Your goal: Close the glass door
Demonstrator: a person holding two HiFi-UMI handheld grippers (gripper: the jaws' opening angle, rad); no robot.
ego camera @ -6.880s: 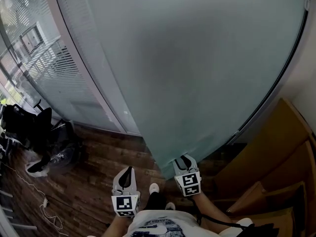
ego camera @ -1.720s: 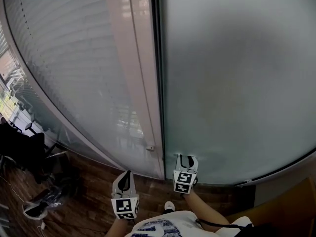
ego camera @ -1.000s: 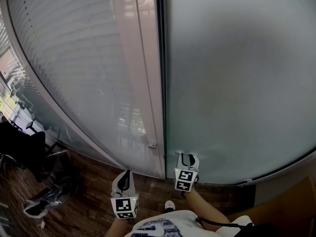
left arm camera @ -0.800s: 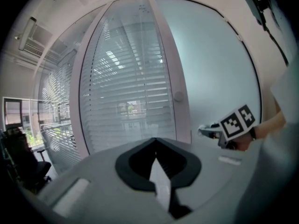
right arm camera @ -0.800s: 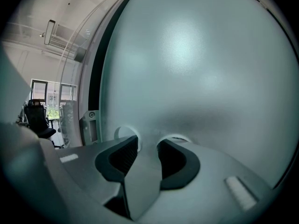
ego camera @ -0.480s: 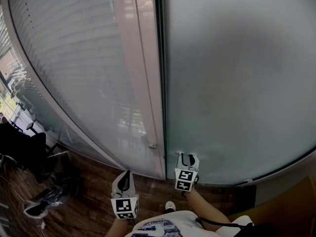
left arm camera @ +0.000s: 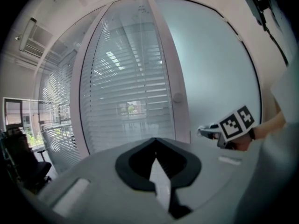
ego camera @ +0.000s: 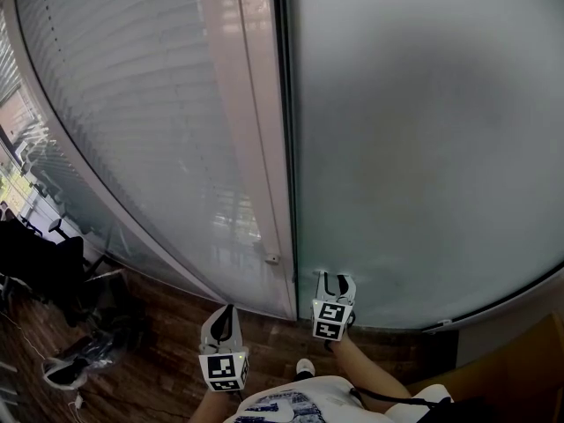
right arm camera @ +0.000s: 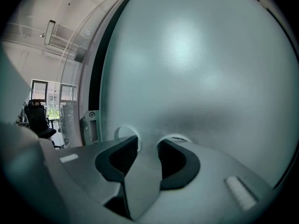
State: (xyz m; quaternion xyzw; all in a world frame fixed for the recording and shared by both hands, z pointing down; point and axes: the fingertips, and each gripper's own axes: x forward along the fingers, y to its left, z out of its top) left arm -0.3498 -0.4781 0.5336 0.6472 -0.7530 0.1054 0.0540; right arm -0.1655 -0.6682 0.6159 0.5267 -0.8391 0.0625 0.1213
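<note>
The frosted glass door (ego camera: 423,148) stands flush against the white frame post (ego camera: 251,148), with only a thin dark seam between them. My right gripper (ego camera: 333,280) is low on the door near its left edge. Its jaws are open with nothing between them, and the fingertips (right arm camera: 126,148) touch the glass (right arm camera: 201,69). My left gripper (ego camera: 226,311) hangs back below the post, shut and empty. From the left gripper view (left arm camera: 156,141) I see the post (left arm camera: 168,78), a round knob (left arm camera: 177,97) on it, and the right gripper (left arm camera: 212,132) against the door.
A glass wall with slatted blinds (ego camera: 132,122) runs off to the left. A black office chair (ego camera: 44,263) and a dark object (ego camera: 70,368) stand on the wooden floor at left. A brown piece of furniture (ego camera: 520,368) sits at the lower right. A metal plate (right arm camera: 91,125) is on the frame.
Several seconds ago the door stood swung out at an angle; now it lies against the frame. Over the last second neither gripper nor door has moved.
</note>
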